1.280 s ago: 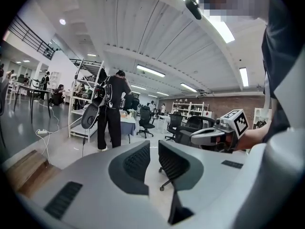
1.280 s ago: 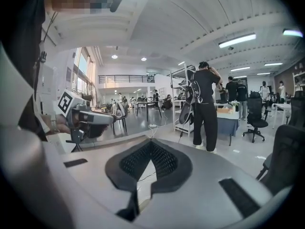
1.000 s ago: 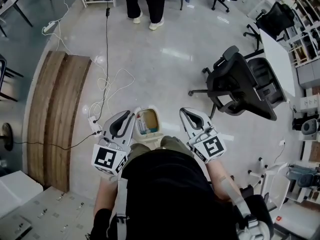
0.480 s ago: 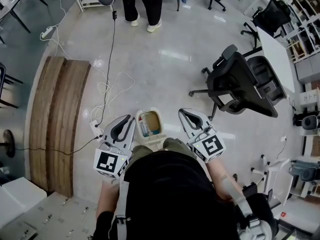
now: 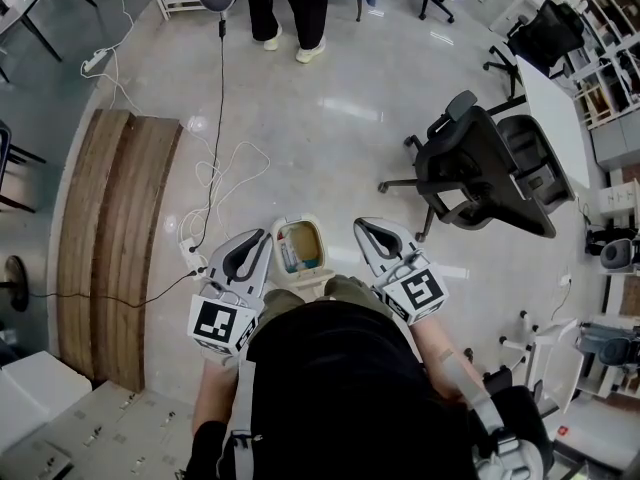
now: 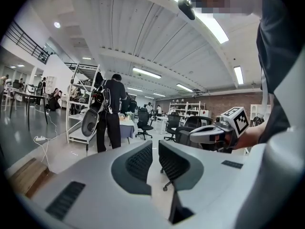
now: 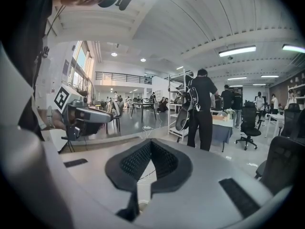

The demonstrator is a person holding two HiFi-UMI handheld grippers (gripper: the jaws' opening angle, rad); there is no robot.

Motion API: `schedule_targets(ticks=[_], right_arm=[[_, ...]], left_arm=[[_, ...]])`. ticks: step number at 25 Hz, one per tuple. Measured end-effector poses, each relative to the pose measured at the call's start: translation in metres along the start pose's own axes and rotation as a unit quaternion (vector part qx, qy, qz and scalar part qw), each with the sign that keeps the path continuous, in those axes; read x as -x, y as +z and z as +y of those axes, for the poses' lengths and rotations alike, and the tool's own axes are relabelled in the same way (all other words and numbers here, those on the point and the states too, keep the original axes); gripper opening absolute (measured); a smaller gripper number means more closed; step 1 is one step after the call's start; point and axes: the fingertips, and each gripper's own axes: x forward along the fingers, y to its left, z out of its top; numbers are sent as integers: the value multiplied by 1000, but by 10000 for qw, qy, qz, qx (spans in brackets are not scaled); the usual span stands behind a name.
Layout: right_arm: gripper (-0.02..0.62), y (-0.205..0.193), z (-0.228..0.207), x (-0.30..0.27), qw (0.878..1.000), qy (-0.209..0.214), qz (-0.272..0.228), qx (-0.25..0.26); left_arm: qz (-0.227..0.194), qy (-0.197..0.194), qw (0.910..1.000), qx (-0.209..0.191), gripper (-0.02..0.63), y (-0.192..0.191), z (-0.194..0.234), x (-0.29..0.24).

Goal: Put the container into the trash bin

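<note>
A small cream trash bin (image 5: 312,230) stands open on the floor right in front of my feet. Inside it lie a pale item and some brownish contents (image 5: 290,253); whether that is the container I cannot tell. My left gripper (image 5: 247,240) hangs just left of the bin, its jaws together and empty (image 6: 155,143). My right gripper (image 5: 365,230) hangs just right of the bin, also shut on nothing (image 7: 151,141). Each gripper shows in the other's view: the right gripper (image 6: 212,133) and the left gripper (image 7: 88,114).
A black office chair (image 5: 480,173) stands to the right, by a white table (image 5: 555,118). Wooden boards (image 5: 110,238) lie at the left, with cables (image 5: 215,168) trailing towards the bin. A person (image 5: 290,8) stands further ahead.
The view and both grippers have drifted only slightly. Nothing was taken hold of or let go.
</note>
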Motion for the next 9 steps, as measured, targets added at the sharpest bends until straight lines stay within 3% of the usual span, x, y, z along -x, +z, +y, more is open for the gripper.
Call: schedule_targets(ticks=[9], right_arm=[[15, -6, -6, 0, 10000, 57, 72, 18]], left_arm=[[30, 103, 9999, 12, 46, -9, 2, 0]])
